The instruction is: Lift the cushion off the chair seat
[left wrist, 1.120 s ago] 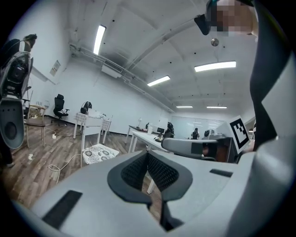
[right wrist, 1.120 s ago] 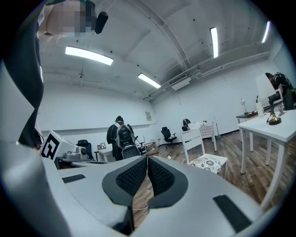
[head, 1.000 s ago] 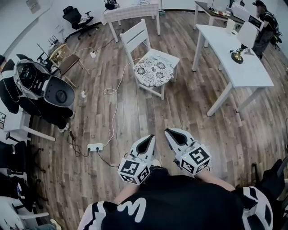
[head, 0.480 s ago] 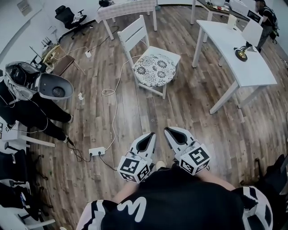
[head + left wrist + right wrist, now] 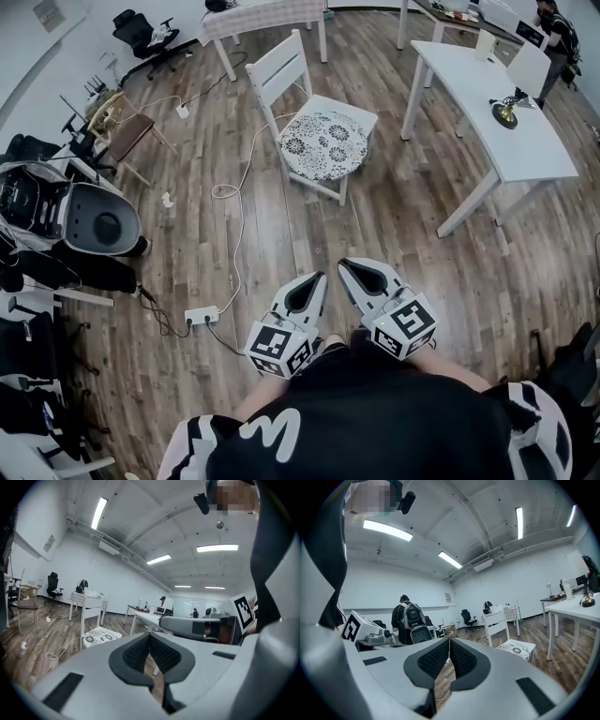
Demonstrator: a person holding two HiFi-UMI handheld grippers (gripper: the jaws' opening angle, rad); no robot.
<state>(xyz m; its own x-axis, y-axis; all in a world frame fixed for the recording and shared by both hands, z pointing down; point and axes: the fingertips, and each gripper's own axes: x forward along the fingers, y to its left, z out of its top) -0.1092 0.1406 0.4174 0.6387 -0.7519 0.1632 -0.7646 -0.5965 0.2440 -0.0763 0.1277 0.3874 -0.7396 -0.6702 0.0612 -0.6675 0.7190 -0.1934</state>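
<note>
The round white cushion (image 5: 323, 143) with a dark floral print lies on the seat of a white wooden chair (image 5: 278, 70), well ahead of me across the wood floor. My left gripper (image 5: 314, 277) and right gripper (image 5: 345, 264) sit side by side close to my body, far short of the chair. Both are shut with nothing between the pads. The left gripper view has the cushion (image 5: 101, 636) low at left, beyond the left gripper's (image 5: 150, 637) closed tips. The right gripper view has the cushion (image 5: 515, 648) at right, past the right gripper's (image 5: 449, 641) closed tips.
A long white table (image 5: 497, 112) with a small lamp stands right of the chair. A cable and a power strip (image 5: 199, 311) lie on the floor to my left. A grey round device (image 5: 94, 220) and dark gear crowd the left edge. A person with a backpack (image 5: 410, 618) stands beyond.
Both grippers stay shut and side by side; the right one sits slightly higher in the picture. The grey round device at left has shifted down and leftwards.
</note>
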